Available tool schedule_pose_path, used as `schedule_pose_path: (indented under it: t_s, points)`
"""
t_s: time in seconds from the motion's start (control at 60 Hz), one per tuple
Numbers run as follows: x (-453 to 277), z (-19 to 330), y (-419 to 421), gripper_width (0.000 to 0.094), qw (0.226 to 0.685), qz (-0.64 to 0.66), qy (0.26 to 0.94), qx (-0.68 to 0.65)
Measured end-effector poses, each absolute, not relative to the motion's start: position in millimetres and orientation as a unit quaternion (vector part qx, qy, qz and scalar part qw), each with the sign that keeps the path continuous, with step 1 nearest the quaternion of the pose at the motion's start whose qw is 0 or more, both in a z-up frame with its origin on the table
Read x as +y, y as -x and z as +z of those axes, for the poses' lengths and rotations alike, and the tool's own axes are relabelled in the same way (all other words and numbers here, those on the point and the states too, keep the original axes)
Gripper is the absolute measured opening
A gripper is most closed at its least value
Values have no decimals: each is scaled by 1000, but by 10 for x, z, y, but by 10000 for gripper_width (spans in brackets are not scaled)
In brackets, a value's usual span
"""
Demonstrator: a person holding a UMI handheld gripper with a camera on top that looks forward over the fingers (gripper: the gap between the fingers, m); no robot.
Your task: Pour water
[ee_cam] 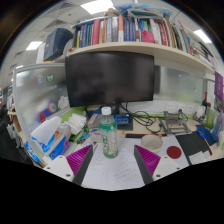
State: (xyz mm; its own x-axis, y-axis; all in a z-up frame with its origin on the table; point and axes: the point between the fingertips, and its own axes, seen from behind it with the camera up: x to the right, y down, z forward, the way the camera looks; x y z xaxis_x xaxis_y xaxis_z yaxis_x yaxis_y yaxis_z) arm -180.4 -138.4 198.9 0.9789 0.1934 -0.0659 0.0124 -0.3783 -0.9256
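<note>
My claw (113,168) hangs wide open at bottom centre over white paper (115,175), holding nothing. Just ahead of my left finger, centre frame, stands the bottle (106,132), capped, untouched. Lower right sits a red cup (175,153). Behind, a dark monitor (110,78). I judge this the approach: next I must close in and grip the bottle.

A dark monitor (110,77) stands at the far side of the surface (115,170), a bookshelf (130,32) above it, cables (150,120) trailing right.
</note>
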Motion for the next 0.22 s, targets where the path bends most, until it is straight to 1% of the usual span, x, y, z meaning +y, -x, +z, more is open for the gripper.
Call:
schedule_pose_path:
  t_s: [0.083,0.217]
  points:
    - [-1132,1945,1828,858,561,69,823,-60]
    - [-797,1979,1620,849,572,39,818,-30]
